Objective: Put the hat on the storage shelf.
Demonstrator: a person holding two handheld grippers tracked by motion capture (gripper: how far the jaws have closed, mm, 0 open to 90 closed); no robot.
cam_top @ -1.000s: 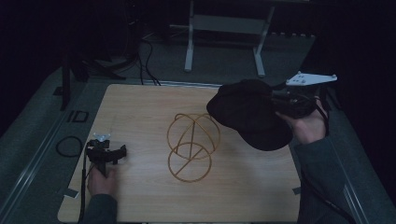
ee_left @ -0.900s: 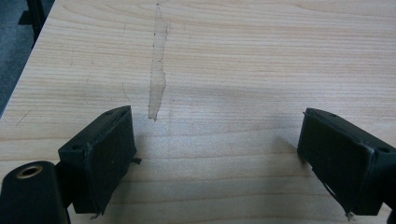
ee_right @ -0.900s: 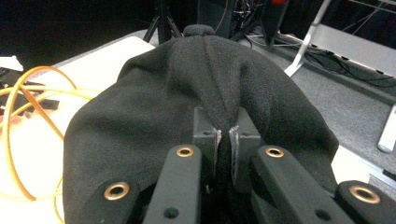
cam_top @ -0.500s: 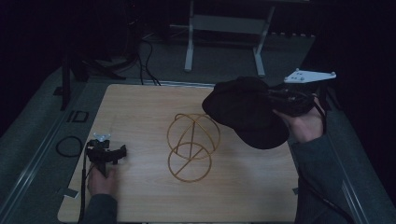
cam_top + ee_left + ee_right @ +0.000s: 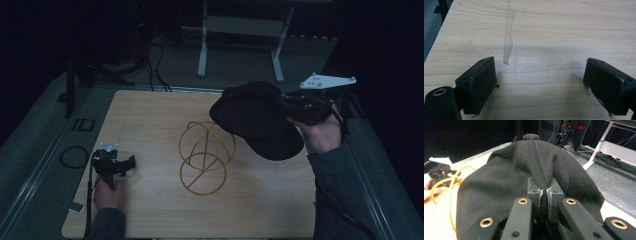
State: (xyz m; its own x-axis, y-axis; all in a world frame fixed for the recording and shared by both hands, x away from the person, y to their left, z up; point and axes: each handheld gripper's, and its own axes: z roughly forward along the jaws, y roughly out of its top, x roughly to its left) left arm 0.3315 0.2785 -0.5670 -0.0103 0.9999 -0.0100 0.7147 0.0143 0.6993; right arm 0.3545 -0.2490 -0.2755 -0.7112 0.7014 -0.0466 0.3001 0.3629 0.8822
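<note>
**Cap carried leftward over the wire stand**

Since a second ago the black cap (image 5: 257,120) has shifted left, toward the gold wire stand (image 5: 204,157). It hangs above the table (image 5: 150,115), its lower edge overlapping the stand's right side. The right gripper (image 5: 544,192) pinches a fold of the cap, jaws pressed together. The left gripper (image 5: 540,85) rests spread wide on the table's near left.

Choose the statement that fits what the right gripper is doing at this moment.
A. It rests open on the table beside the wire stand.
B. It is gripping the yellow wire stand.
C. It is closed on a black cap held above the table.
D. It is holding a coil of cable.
C: the right gripper has its jaws pinched together on the black cap, held up near the yellow wire stand.
</note>
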